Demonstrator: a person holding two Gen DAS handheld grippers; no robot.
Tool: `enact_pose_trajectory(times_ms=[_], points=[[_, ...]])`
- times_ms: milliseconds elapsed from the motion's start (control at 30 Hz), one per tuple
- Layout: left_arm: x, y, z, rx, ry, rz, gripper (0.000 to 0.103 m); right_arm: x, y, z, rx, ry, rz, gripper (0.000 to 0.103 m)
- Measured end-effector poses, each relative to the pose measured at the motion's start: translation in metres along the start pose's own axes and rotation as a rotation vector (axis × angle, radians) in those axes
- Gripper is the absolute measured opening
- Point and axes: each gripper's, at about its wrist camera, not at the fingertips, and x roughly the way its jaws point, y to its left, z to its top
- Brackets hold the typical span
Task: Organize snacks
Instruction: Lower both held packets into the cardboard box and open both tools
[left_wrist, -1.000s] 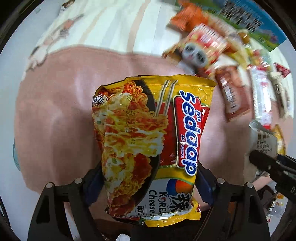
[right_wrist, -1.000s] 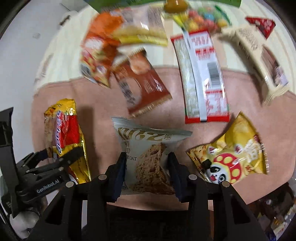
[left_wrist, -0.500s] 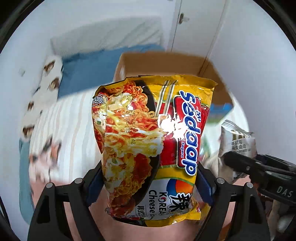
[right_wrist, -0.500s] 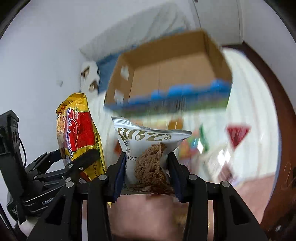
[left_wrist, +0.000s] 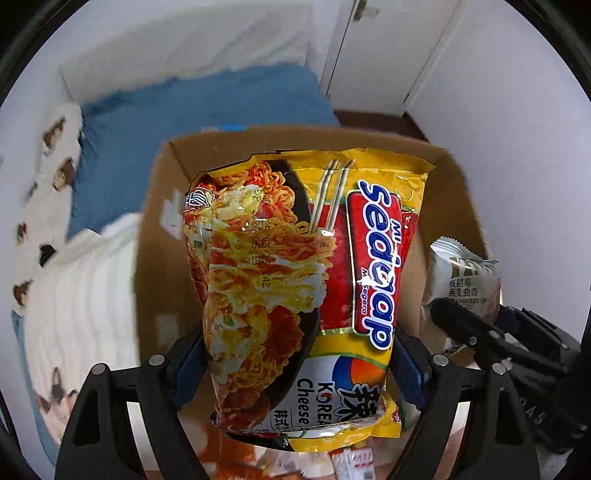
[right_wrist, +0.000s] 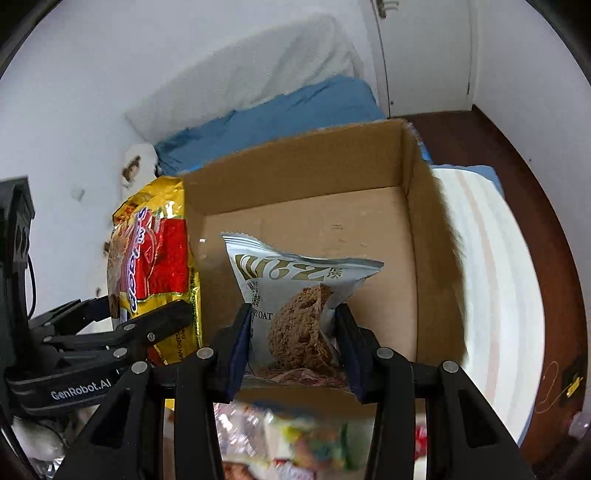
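Left wrist view: I see my left tongs (left_wrist: 295, 365) clamped on the Mi Sedaap noodle packet (left_wrist: 306, 295), held upright over the open cardboard box (left_wrist: 155, 229). Right wrist view: my right tongs (right_wrist: 293, 332) grip the oat cookie packet (right_wrist: 295, 295) above the box's bare floor, clear of the near rim and right wall. Loose snacks (right_wrist: 295, 446) lie blurred below.

I see plain white walls (right_wrist: 92, 92), a white panelled door (right_wrist: 424, 55), dark brown wooden flooring (right_wrist: 535, 177), and a bed with a blue pillow (right_wrist: 277, 118) and a pale striped sheet (right_wrist: 491, 277).
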Motion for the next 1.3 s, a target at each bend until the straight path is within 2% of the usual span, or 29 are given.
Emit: enact_pose_trajectory(times_ms=[267,500,767,833,867,900,967,1167,1300], points=[[0.075,0.022,0.044,-0.078,0.151,-0.033,0.084,0.089,-0.026,0.048,-0.018,0.107,-0.047,0.046],[0.098,0.024,0.051,-0.087,0.214,-0.009,0.084,0.135,-0.033,0.064,-0.075,0.166,-0.083,0.047],[0.102,0.006,0.053,-0.102,0.244,0.021,0.085,0.147,-0.027,0.073,-0.097,0.193,-0.071,0.048],[0.103,0.007,0.052,-0.104,0.243,0.025,0.085,0.154,-0.030,0.077,-0.103,0.201,-0.073,0.054],[0.101,0.006,0.052,-0.101,0.237,0.037,0.085,0.156,-0.031,0.080,-0.102,0.203,-0.087,0.068],[0.101,0.007,0.051,-0.095,0.232,0.055,0.086,0.160,-0.033,0.087,-0.098,0.209,-0.089,0.086],[0.100,0.005,0.051,-0.106,0.225,0.049,0.092,0.160,-0.038,0.088,-0.072,0.228,-0.071,0.098],[0.073,0.000,0.047,-0.101,0.186,0.040,0.094,0.147,-0.040,0.084,-0.033,0.226,-0.046,0.099],[0.025,-0.004,0.044,-0.095,0.116,0.035,0.094,0.127,-0.029,0.079,-0.043,0.212,-0.059,0.099]])
